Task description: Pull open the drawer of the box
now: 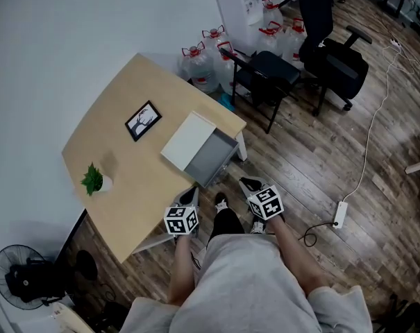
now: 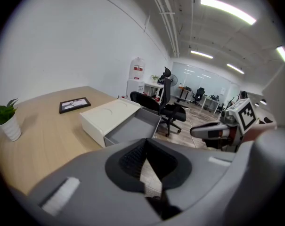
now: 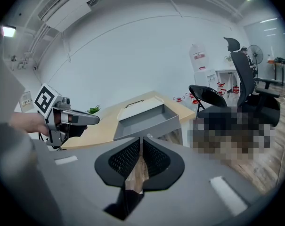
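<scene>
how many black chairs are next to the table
2. A plain chair beside the table's corner, and an office chair with armrests just past it. Others may stand farther back, out of view.

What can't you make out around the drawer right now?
- Drawer floor: right gripper view, hidden behind its own front wall.
- Picture frame image: head view, too small.
- Chair base: right gripper view, under a mosaic patch.
- Box rear face: every view, turned away.

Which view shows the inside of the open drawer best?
Head view: it looks down into the drawer, pulled out of the white box, so its grey floor shows. The left gripper view sees it obliquely; the right gripper view shows mostly its front.
</scene>
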Demonstrator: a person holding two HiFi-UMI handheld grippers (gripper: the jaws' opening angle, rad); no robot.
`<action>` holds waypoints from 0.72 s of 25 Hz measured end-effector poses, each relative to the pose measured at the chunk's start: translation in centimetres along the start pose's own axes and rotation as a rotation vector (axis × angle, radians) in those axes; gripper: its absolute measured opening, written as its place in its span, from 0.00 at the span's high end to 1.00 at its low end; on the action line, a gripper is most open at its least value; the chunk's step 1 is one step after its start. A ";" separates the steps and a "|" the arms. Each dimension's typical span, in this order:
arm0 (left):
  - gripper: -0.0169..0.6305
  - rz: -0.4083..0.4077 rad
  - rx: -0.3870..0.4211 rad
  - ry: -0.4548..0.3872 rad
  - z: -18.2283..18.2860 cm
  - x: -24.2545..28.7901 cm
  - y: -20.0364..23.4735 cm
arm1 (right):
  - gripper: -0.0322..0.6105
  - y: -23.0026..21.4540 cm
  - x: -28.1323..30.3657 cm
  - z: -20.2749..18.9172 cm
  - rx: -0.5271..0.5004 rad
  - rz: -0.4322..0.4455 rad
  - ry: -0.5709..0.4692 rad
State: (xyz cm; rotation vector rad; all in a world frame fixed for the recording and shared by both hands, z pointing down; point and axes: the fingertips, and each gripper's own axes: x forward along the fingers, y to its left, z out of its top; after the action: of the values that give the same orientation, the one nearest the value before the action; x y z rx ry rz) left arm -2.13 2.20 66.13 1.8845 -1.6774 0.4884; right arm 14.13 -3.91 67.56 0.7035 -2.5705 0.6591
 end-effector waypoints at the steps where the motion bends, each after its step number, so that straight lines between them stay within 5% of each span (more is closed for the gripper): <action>1: 0.89 -0.004 0.004 0.001 -0.1 0.0 -0.3 | 0.92 0.0 -0.1 0.0 -0.001 -0.001 -0.002; 18: 0.89 0.027 -0.034 -0.013 -1.3 -1.3 0.4 | 0.95 1.4 -0.3 0.0 -0.074 0.044 0.009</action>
State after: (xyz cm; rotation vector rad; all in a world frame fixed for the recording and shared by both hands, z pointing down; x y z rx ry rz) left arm -2.57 4.03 66.42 1.8465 -1.7104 0.4566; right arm 13.59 -2.73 66.93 0.6202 -2.5938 0.5759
